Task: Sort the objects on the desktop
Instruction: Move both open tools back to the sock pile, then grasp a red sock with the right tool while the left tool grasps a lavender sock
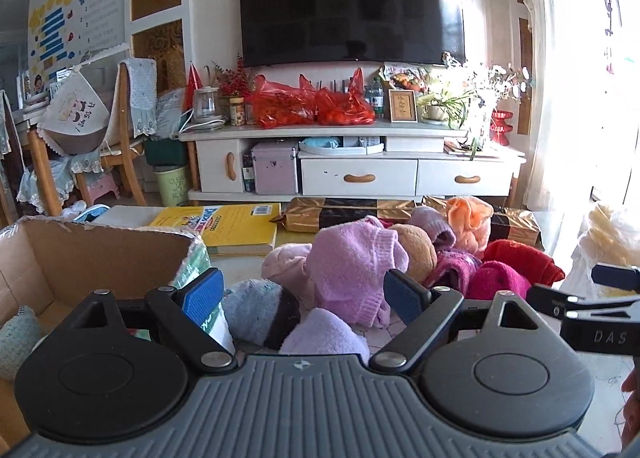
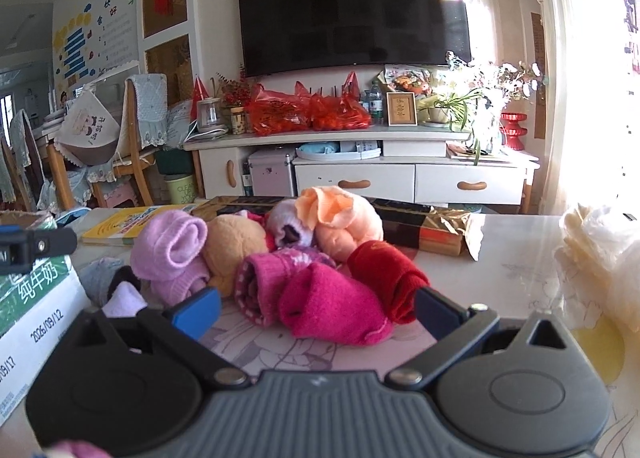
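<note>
A heap of rolled socks lies on the table: lilac (image 1: 352,270), grey-blue with a black toe (image 1: 260,312), tan (image 1: 416,250), peach (image 1: 468,217), magenta (image 2: 332,304) and red (image 2: 386,278). My left gripper (image 1: 304,294) is open and empty, its blue pads either side of the lilac and grey-blue socks, just short of them. My right gripper (image 2: 318,308) is open and empty, its pads flanking the magenta sock without touching. The right gripper also shows at the right edge of the left wrist view (image 1: 600,298).
An open cardboard box (image 1: 80,258) stands at the left with a teal sock inside. A milk carton (image 2: 36,306) adjoins it. A yellow book (image 1: 236,225) and gold-and-black packages (image 1: 348,213) lie behind the heap. A cream plastic bag (image 2: 600,258) sits at the right.
</note>
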